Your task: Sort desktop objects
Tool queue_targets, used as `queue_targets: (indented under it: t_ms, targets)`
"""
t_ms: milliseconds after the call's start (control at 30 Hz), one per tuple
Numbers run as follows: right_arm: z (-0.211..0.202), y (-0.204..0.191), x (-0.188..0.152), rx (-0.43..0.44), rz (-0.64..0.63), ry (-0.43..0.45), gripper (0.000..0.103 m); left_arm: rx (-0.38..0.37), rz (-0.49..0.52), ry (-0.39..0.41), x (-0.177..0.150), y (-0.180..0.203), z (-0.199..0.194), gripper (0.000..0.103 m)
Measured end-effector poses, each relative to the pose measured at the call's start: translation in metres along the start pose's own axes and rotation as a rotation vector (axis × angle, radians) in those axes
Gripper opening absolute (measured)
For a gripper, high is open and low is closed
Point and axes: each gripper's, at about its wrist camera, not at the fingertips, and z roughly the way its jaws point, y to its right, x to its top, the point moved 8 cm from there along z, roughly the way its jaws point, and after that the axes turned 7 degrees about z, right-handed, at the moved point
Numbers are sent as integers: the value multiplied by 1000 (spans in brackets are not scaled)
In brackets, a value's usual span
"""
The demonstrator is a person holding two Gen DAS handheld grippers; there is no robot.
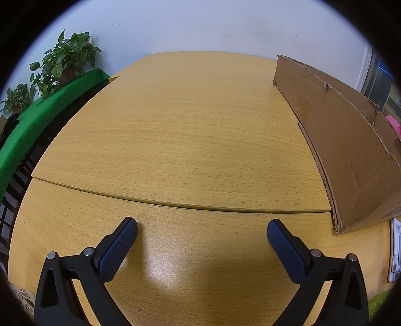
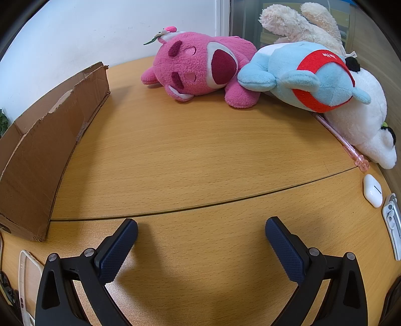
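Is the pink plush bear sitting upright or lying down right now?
Lying down. The pink plush bear is tipped on its side on the table, its face turned sideways, with the blue plush leaning against it.

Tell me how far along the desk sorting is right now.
Nothing looks sorted yet. Both the left gripper and right gripper are open and empty above bare desk. Still out: the pink plush, blue plush, white plush, cream plush, pink pen, white earbud case. The cardboard box interior shows nothing, though it's mostly hidden.
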Motion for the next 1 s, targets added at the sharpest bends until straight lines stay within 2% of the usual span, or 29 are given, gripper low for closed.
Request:
queue_targets:
  t_ms: [233,367,433,500,567,667,767,833,900,1000]
  targets:
    - [0,0,0,-11,14,1,103,0,-1,0,0,0,0,103]
    - [-9,0,-12,-22,24,-9,103,1,0,-12,-3,3,-3,103]
    - [-24,0,-27,-36,-1,3,103,-11,7,-37,-12,6,-10,102]
    - [-52,-7,-37,-32,-59,37,103,-30,3,-29,-26,14,-27,102]
    - [-84,-18,-50,3,-120,56,103,-112,-36,15,-42,26,-60,102]
    - [-138,-49,-68,153,-192,85,103,-253,-100,65,-56,47,-111,102]
    - [-182,-98,-90,333,-277,102,103,-453,-130,41,-63,80,-147,102]
    - [-202,-141,-109,488,-332,74,103,-573,-110,32,-65,106,-165,102]
    - [-227,-195,-132,664,-421,36,103,-652,-87,16,-67,127,-173,102]
    - [-256,-264,-169,824,-580,3,103,-733,-60,-49,-77,160,-169,102]
